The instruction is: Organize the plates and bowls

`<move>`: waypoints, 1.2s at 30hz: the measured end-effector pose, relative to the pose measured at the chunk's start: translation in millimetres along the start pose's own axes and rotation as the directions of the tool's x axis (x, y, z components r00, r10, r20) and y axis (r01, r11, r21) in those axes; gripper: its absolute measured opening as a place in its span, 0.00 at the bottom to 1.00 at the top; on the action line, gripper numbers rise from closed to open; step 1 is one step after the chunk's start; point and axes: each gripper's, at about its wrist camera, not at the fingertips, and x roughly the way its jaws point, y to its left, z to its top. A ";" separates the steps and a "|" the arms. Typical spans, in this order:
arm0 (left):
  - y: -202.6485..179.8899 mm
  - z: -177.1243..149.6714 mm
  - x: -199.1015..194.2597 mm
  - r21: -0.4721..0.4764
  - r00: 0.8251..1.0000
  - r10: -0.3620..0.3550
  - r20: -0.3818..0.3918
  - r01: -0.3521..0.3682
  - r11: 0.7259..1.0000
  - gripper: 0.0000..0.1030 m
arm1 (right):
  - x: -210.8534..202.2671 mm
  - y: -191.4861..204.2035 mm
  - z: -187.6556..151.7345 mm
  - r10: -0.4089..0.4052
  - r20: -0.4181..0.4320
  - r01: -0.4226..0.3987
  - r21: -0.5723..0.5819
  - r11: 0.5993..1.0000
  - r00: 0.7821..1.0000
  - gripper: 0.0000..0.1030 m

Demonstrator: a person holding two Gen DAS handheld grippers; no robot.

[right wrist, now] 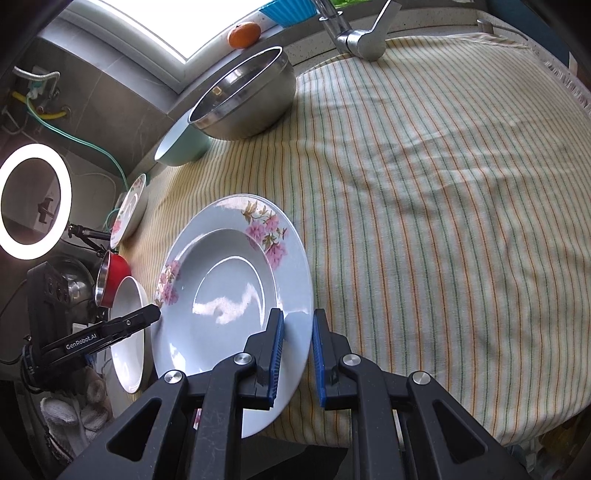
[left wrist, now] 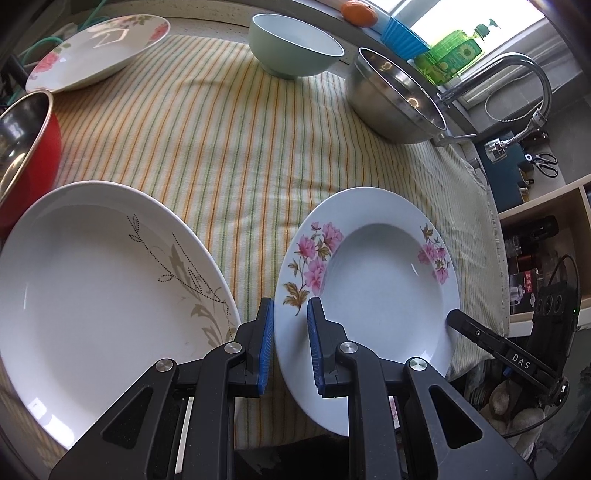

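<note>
A white deep plate with pink flowers [left wrist: 384, 273] lies on the striped cloth near its front edge. My left gripper [left wrist: 290, 325] is open, one jaw on each side of the plate's left rim. My right gripper [right wrist: 298, 332] is open, astride the same plate's [right wrist: 229, 291] right rim. The right gripper's finger [left wrist: 476, 332] shows at the plate's right edge in the left view. A large white plate with a grey leaf pattern [left wrist: 99, 291] lies to the left. A red bowl [left wrist: 26, 147], a flowered plate [left wrist: 99, 48], a pale green bowl [left wrist: 295, 44] and a steel bowl [left wrist: 395, 99] stand further back.
The striped cloth [right wrist: 443, 206] covers the counter. A faucet [left wrist: 517, 74], an orange [left wrist: 358, 11], a blue cup [left wrist: 402, 37] and a green bottle [left wrist: 450, 55] line the window sill. Shelves [left wrist: 535, 240] stand off the right edge. A ring light [right wrist: 35, 201] is at left.
</note>
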 end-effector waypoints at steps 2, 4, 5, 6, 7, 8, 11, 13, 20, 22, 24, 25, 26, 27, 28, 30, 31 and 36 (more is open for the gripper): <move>0.1 -0.6 -0.6 0.001 1.000 0.002 0.001 -0.002 1.000 0.16 | 0.4 -0.2 -1.8 -0.001 -0.004 0.001 0.000 1.000 1.000 0.14; 0.0 -0.9 -0.7 0.004 1.000 0.004 0.002 -0.004 1.000 0.16 | 0.9 -0.3 -3.4 -0.003 -0.008 0.003 0.000 1.000 1.000 0.14; -0.2 -1.1 -1.0 0.006 1.000 0.006 0.003 -0.006 1.000 0.16 | 1.0 -0.6 -3.3 -0.004 -0.009 0.004 -0.001 1.000 1.000 0.14; 0.5 -1.7 -1.7 0.007 1.000 0.007 0.004 -0.007 1.000 0.16 | 1.1 -0.8 -3.9 -0.005 -0.010 0.005 -0.001 1.000 1.000 0.14; 0.0 -1.9 -1.8 0.009 1.000 0.009 0.004 -0.009 1.000 0.16 | 1.2 -0.9 -4.3 -0.006 -0.011 0.006 -0.001 1.000 1.000 0.14; -0.5 -1.9 -1.9 0.012 1.000 0.010 0.004 -0.010 1.000 0.16 | 1.6 -0.9 -4.5 -0.006 -0.013 0.006 0.000 1.000 1.000 0.14; -0.2 -2.4 -1.6 0.014 1.000 0.010 0.003 -0.010 1.000 0.16 | 1.1 -1.0 -6.9 -0.010 -0.015 0.010 -0.004 1.000 1.000 0.14; -0.3 -2.2 -1.2 0.012 1.000 0.009 0.003 -0.009 1.000 0.16 | 1.6 -0.7 -7.5 -0.015 -0.017 0.015 -0.007 1.000 1.000 0.15; -1.6 -3.6 -2.1 0.015 1.000 0.013 0.007 -0.013 1.000 0.16 | 3.4 1.1 -7.6 -0.024 -0.020 0.024 -0.013 1.000 1.000 0.15; -1.5 -3.6 -2.3 0.017 1.000 0.013 0.007 -0.014 1.000 0.16 | 3.8 1.1 -8.5 -0.027 -0.020 0.027 -0.014 1.000 0.999 0.15; -1.6 -3.7 -2.4 0.016 1.000 0.014 0.007 -0.014 1.000 0.16 | 4.2 1.2 -8.8 -0.030 -0.021 0.030 -0.014 0.999 0.999 0.15; -1.6 -3.7 -2.5 0.017 1.000 0.016 0.008 -0.016 1.000 0.16 | 3.9 1.7 -8.4 -0.032 -0.021 0.032 -0.015 0.999 0.999 0.16; -1.7 -3.7 -3.0 0.019 1.000 0.018 0.009 -0.018 1.000 0.16 | 3.8 2.2 -8.1 -0.035 -0.021 0.034 -0.018 0.999 0.999 0.16; -1.8 -3.7 -3.7 0.020 1.000 0.018 0.011 -0.019 1.000 0.16 | 3.7 3.0 -8.3 -0.039 -0.022 0.038 -0.021 0.999 0.999 0.16; -1.8 -3.6 -4.6 0.021 1.000 0.019 0.013 -0.020 1.000 0.16 | 3.6 3.4 -8.2 -0.043 -0.022 0.042 -0.025 0.999 0.999 0.16; -2.1 -3.1 -6.6 0.024 1.000 0.021 0.020 -0.022 0.999 0.15 | 3.5 4.3 -7.9 -0.047 -0.022 0.046 -0.030 0.998 0.999 0.16; -2.6 -2.7 -8.1 0.028 0.999 0.022 0.026 -0.023 0.999 0.15 | 3.3 4.5 -7.7 -0.050 -0.023 0.049 -0.032 0.998 0.998 0.16; -6.9 -1.2 -16.7 0.055 0.997 0.049 0.059 -0.052 0.997 0.16 | -0.5 8.4 -8.1 -0.082 -0.008 0.081 -0.053 0.995 0.997 0.17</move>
